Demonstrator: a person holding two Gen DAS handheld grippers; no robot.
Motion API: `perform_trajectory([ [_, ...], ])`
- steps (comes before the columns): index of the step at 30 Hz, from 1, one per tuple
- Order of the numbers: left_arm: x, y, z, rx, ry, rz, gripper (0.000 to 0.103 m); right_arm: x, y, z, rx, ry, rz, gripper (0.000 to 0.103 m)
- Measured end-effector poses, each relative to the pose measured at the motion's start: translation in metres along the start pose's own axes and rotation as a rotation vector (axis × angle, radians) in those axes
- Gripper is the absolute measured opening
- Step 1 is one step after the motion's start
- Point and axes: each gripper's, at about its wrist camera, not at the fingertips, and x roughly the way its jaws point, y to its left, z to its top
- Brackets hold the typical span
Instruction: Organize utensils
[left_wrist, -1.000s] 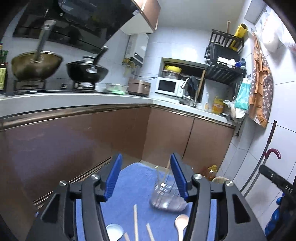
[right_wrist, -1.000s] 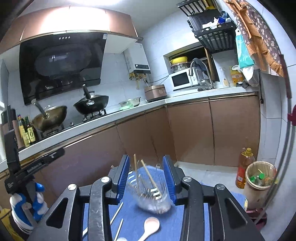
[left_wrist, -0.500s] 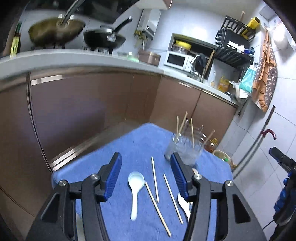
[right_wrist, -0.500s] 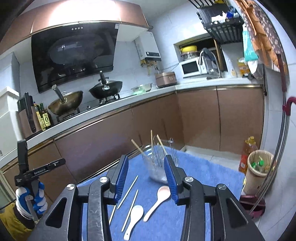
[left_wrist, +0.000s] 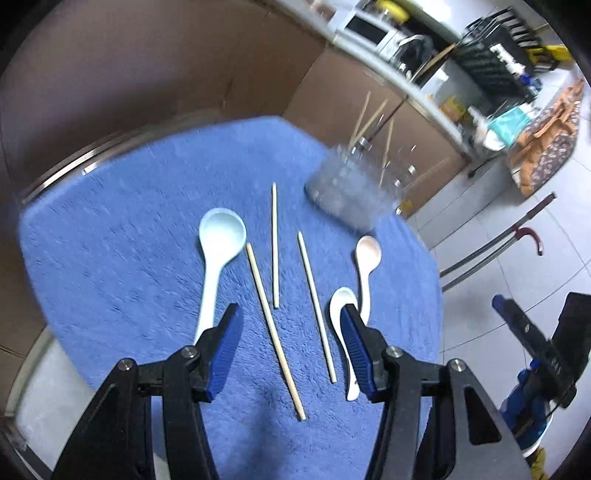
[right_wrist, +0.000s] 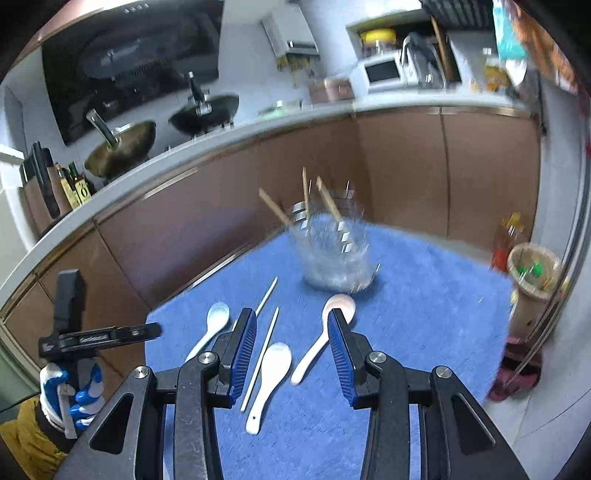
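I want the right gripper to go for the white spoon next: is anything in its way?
Nothing visible blocks it. The right gripper hangs open above the blue cloth, with the white spoon lying bare between and below its fingers. A loose chopstick lies close along the spoon's left side and could get caught in the pinch.

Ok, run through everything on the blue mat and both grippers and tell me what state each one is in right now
glass jar: upright, holds chopsticks
light blue spoon: flat on mat, bowl up
pink spoon: flat on mat, near jar
white spoon: flat on mat
three loose chopsticks: flat on mat, not yet in jar
left gripper: open, holding nothing
right gripper: open, holding nothing
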Motion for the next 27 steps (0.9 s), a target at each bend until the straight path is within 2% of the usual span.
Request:
perform_trajectory([
  [9, 0.070, -0.001, 0.024, -0.071, 0.134, 0.137, 0.049, 0.038, -0.016, -0.014, 0.012, 0.121, 0.023, 0.038],
  [12, 0.086, 0.003, 0.030, -0.115, 0.171, 0.163, 0.040, 0.057, -0.015, -0.010, 0.002, 0.176, 0.031, 0.038],
  [14, 0.095, 0.007, 0.032, -0.140, 0.192, 0.173, 0.032, 0.076, -0.010, -0.005, -0.017, 0.229, 0.048, 0.037],
  [18, 0.109, 0.009, 0.039, -0.159, 0.218, 0.199, 0.026, 0.113, 0.002, 0.009, -0.034, 0.314, 0.079, 0.036],
  [20, 0.116, 0.009, 0.043, -0.160, 0.233, 0.207, 0.018, 0.137, 0.008, 0.015, -0.043, 0.366, 0.087, 0.034],
  [24, 0.128, 0.010, 0.046, -0.153, 0.268, 0.220, 0.014, 0.184, 0.017, 0.022, -0.051, 0.475, 0.077, 0.028],
  [27, 0.133, 0.008, 0.049, -0.139, 0.278, 0.227, 0.013, 0.218, 0.021, 0.026, -0.061, 0.540, 0.039, 0.027],
])
